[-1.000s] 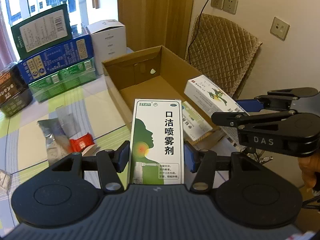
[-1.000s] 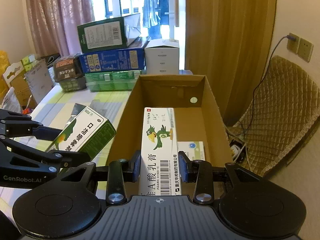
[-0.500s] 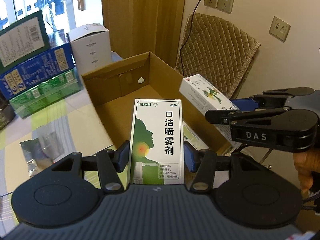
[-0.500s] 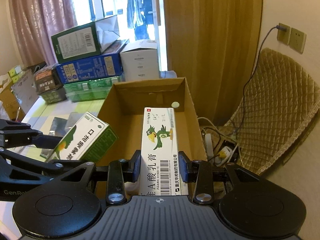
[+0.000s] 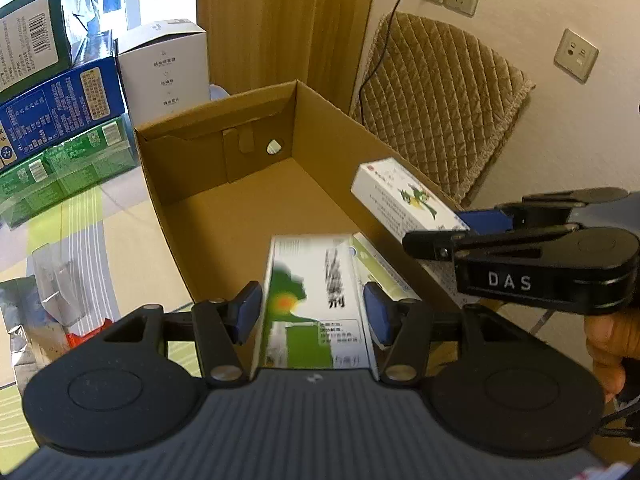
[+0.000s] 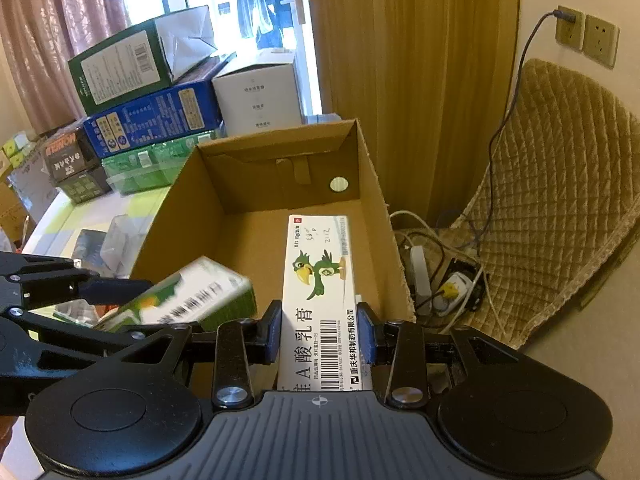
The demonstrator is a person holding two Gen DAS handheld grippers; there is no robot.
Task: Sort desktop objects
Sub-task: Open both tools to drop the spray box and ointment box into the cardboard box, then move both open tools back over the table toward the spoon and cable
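A green and white spray box (image 5: 314,300) shows blurred between the pads of my left gripper (image 5: 312,308), lower than before and slipping down over the near end of the open cardboard box (image 5: 216,160). The left jaws stand open. In the right wrist view the same green box (image 6: 184,300) is tilted and blurred beside the cardboard box (image 6: 240,184). My right gripper (image 6: 320,332) is shut on a long white box with a green bird (image 6: 320,280), held above the cardboard box's right side. In the left wrist view the bird box (image 5: 404,196) sticks out of the right gripper (image 5: 432,228).
A pale green box (image 5: 380,272) lies inside the cardboard box. Stacked cartons (image 5: 60,112) and a white carton (image 5: 168,64) stand behind it. Foil packets (image 5: 48,300) lie on the table at the left. A quilted chair (image 5: 440,112) and a power strip with cables (image 6: 436,280) are at the right.
Both grippers have moved over the cardboard box. The green spray box, sharp and gripped before, is now blurred and lower between the left pads. The right grip is unchanged.
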